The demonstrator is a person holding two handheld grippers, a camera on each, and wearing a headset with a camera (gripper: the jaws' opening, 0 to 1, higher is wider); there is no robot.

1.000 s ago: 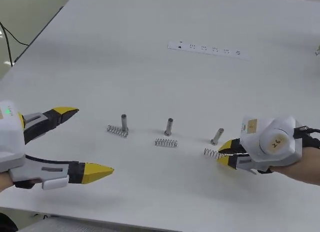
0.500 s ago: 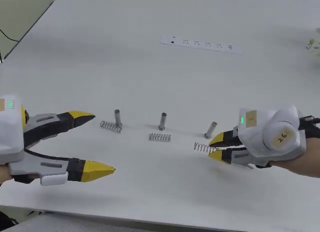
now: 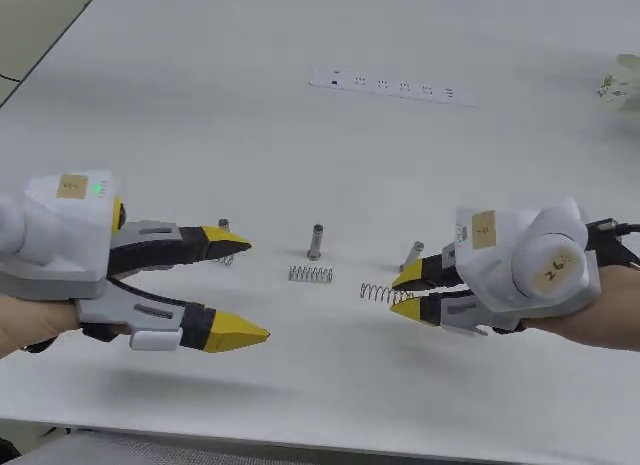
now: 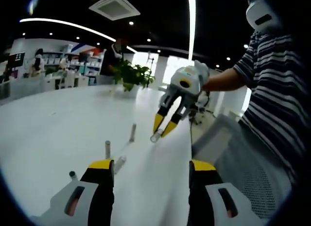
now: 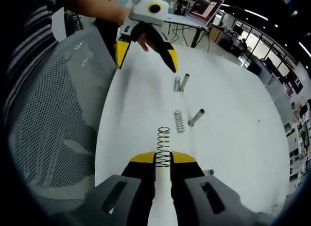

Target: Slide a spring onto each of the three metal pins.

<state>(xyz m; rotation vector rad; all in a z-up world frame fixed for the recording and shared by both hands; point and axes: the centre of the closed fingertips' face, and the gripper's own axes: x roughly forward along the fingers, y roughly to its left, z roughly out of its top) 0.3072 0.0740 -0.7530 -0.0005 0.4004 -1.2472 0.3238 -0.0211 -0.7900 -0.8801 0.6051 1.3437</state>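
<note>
Head view: right gripper, yellow-tipped jaws pinching one end of a thin coiled wire spring that sticks out sideways near the leaning short grey metal pin. Jaws of left gripper spread wide. On the matte white tabletop a second coiled spring lies flat beside the upright middle pin; white power strip farther back. Left gripper view: open-plan office, ceiling spotlights, leafy green plant.

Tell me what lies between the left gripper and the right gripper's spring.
A loose spring lies on the table there, near the middle pin; the head view shows it.
</note>
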